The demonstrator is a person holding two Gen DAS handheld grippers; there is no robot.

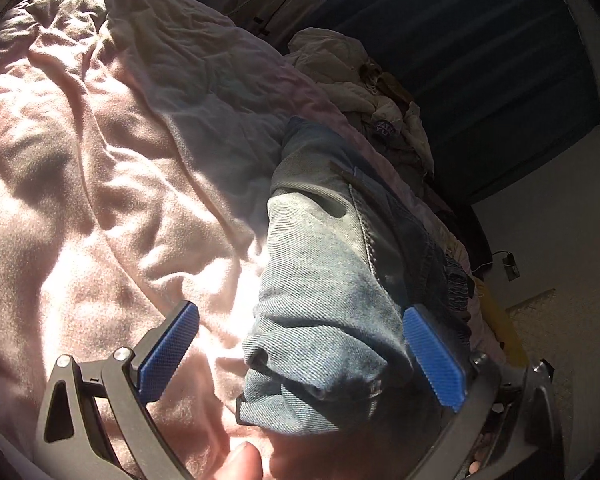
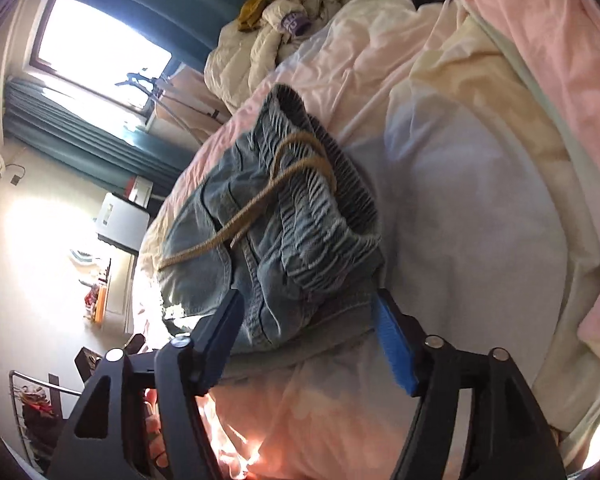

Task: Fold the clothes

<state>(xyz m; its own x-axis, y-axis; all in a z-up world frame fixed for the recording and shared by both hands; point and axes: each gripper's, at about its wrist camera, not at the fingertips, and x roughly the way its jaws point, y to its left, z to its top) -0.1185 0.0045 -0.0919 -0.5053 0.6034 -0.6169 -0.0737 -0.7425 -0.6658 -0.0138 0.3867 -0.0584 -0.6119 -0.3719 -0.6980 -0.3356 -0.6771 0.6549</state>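
Folded blue denim pants (image 1: 320,292) lie on a pink bedspread (image 1: 100,184). In the left wrist view my left gripper (image 1: 300,356) is open, its blue pads (image 1: 168,348) wide apart on either side of the leg end of the pants. In the right wrist view the pants (image 2: 268,232) show their elastic waistband and a tan drawstring (image 2: 260,204). My right gripper (image 2: 308,344) is open too, its jaws straddling the near edge of the waist end. A thumb shows at the bottom of the left view.
A heap of cream and yellow clothes (image 2: 284,12) lies at the far end of the bed. A white pillow or sheet (image 2: 480,220) lies beside the pants. Dark teal curtains (image 1: 480,60) and a bright window (image 2: 100,48) stand beyond; the floor drops off past the bed edge.
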